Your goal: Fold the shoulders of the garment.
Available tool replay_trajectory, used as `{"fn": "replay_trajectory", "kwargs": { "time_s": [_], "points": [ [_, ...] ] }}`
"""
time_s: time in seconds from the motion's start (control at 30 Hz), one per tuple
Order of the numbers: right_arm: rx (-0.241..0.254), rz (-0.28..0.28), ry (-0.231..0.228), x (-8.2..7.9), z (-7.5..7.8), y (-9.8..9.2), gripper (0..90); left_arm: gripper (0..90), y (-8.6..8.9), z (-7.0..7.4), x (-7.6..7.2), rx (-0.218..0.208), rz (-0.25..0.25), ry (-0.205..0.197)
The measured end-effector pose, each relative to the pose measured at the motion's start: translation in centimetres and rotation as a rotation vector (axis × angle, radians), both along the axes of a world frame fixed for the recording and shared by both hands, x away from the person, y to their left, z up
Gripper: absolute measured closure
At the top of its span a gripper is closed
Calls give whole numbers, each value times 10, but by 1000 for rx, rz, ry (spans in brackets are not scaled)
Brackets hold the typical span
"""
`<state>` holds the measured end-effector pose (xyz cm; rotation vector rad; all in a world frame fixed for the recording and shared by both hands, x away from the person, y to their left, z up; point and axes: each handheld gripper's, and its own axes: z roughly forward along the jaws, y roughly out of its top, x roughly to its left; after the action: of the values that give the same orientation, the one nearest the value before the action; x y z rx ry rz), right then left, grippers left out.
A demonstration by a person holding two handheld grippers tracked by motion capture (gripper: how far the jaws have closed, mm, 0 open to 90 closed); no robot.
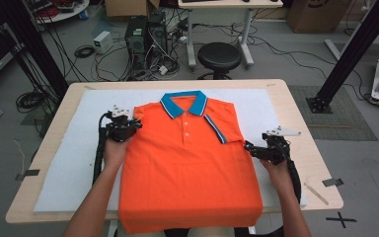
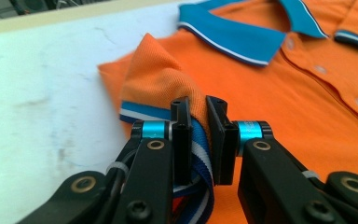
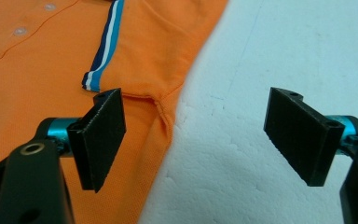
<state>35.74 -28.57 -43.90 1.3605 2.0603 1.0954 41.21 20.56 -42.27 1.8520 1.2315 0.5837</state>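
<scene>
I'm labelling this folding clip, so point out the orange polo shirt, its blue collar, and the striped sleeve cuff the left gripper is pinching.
orange polo shirt [image 1: 187,168]: high view, front panel.
blue collar [image 1: 170,106]: high view, its left flap.
striped sleeve cuff [image 2: 142,112]: left gripper view, the band beside the jaws.
left gripper [image 2: 198,135]: left gripper view, between fingertips.

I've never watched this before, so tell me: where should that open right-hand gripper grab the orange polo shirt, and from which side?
Probably the shirt's side edge just below the folded-in sleeve, where the right gripper already hangs open. Coming in from the bare white mat seems best: one jaw sits over the cloth, the other over the mat, and the hem lies flat between them. The left gripper already pinches the opposite sleeve's striped cuff.
</scene>
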Motion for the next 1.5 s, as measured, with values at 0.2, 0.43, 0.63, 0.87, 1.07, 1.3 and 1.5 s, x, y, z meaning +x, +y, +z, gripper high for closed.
{"fn": "replay_trajectory", "kwargs": {
  "time_s": [0.2, 0.43, 0.63, 0.87, 1.07, 1.3, 1.5],
  "points": [
    [0, -2, 0, 0, 0, 0, 209, 789, -21, 2, 0, 8, -50, -30],
    [1, 1, -4, 0, 1, 0, 209, 487, -22, 25, 12, -10, -17, -47],
    [3, 3, -5, -2, 1, 0, 209, 422, -17, 11, 25, 0, 4, 45],
    [-3, 9, -3, -1, 1, 3, 209, 490, -30, -6, 38, 64, 15, 120],
    [-1, 8, -6, -1, 2, 3, 209, 865, -41, -6, 38, 98, -3, 106],
    [2, 5, -7, -3, 2, 2, 209, 700, -46, 5, 36, -100, -55, 55],
    [-4, 10, -7, -3, 1, 3, 209, 537, -30, 4, 28, 80, 65, 48]
  ]
}}
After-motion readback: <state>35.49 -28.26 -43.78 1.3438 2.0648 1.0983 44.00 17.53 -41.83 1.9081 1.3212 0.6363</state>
